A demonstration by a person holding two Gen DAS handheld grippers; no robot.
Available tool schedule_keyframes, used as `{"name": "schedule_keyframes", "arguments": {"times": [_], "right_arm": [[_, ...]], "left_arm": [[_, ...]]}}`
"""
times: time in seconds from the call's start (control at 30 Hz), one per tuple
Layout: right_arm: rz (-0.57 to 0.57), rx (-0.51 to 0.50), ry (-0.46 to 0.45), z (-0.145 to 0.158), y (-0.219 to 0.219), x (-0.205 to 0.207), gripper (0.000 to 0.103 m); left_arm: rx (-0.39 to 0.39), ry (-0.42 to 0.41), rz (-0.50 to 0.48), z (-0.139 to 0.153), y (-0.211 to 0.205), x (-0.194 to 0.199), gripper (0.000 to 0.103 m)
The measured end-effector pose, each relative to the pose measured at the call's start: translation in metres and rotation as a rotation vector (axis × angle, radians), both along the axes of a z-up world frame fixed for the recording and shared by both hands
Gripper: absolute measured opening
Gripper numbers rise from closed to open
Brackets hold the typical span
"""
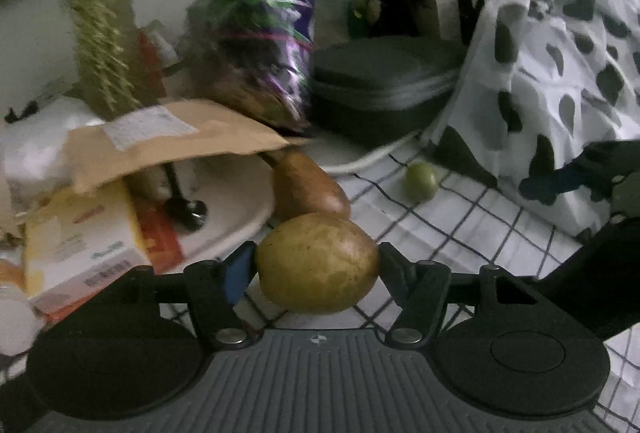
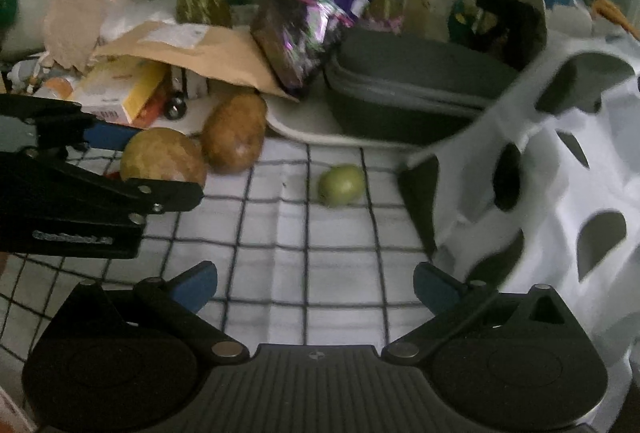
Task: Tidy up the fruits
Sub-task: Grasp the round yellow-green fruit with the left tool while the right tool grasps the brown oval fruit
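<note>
My left gripper (image 1: 318, 263) clamps the yellow-green pear (image 1: 317, 263); I lift straight up, clear of the brown pear (image 1: 310, 185). Right gripper (image 2: 316, 287) gapes empty.

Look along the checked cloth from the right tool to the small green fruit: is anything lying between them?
Nothing visible does. Only bare checked cloth lies between the open right tool and the green fruit. The spotted fabric stays off to the right.

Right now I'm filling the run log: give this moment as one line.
left gripper: shut on yellow pear | right gripper: open, empty | brown pear, green fruit: on checked cloth
</note>
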State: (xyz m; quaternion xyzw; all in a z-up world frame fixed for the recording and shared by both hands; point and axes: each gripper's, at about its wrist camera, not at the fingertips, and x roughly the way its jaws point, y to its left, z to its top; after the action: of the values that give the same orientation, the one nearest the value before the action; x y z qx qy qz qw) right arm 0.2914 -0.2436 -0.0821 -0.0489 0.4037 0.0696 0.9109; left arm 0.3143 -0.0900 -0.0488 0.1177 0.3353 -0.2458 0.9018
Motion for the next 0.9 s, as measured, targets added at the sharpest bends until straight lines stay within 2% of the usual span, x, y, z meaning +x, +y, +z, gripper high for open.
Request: {"name": "schedule_keyframes", "arguments": {"times": [0.17,0.3,0.37,0.43,0.6,0.9], "right_arm": [[0.03,-0.012,-0.064,-0.002,0.018,0.007,0.103],[0.029,0.038,-0.097,-0.002,0.027,0.017,0.103],[0.027,0.089,-0.103,-0.002,0.03,0.023,0.099],[0.026,0.145,-0.098,-0.003,0.033,0.031,0.09],[0.019,0.243,-0.11,-0.009,0.038,0.047,0.081],[-0.027,0.344,-0.11,-0.022,0.032,0.075,0.066]], "left_arm": [[-0.045,-0.02,0.04,0.018,0.024,-0.004,0.063],[-0.065,-0.032,0.075,0.026,0.046,-0.005,0.063],[-0.071,-0.031,0.096,0.028,0.057,-0.004,0.063],[-0.073,-0.03,0.112,0.029,0.066,-0.004,0.063],[-0.085,-0.027,0.12,0.029,0.084,-0.005,0.063],[-0.115,-0.011,0.105,0.029,0.096,-0.005,0.063]]}}
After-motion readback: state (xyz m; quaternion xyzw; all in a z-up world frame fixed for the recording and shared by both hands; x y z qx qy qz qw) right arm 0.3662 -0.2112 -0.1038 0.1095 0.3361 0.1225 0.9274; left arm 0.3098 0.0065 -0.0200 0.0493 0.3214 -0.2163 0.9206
